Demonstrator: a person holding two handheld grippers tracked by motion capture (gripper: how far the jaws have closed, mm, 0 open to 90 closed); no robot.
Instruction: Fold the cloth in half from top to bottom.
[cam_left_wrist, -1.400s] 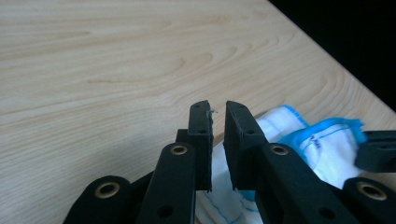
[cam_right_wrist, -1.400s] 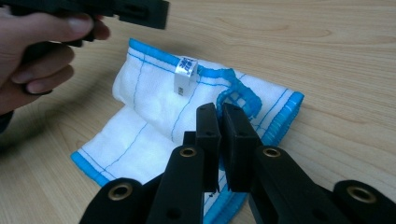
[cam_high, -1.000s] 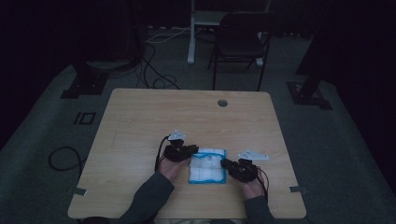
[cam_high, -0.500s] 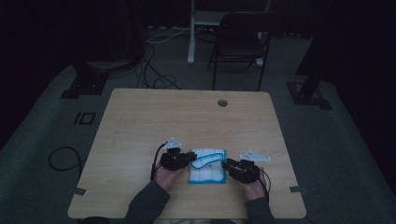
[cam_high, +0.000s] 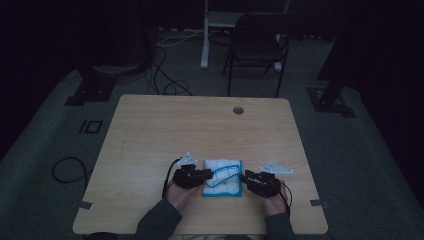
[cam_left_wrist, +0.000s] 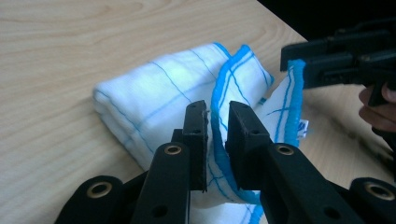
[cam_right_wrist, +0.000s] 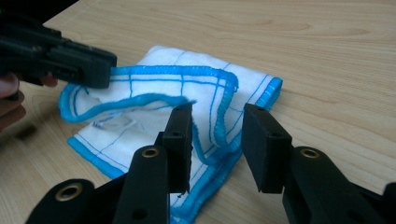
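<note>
Left gripper (cam_left_wrist: 217, 122) pinching cloth (cam_left_wrist: 154, 102) edge, right gripper (cam_right_wrist: 215, 122) just opening, prob. released, table (cam_high: 200, 125).

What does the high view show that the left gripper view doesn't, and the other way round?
High view: a dark folding chair, floor cables and the round hole in the light wooden table. Left gripper view: the left gripper pinching the blue hem of the white, blue-checked cloth. Both: that cloth, the table, and the right gripper, whose jaws have just been opening, with the cloth's edge between them.
</note>
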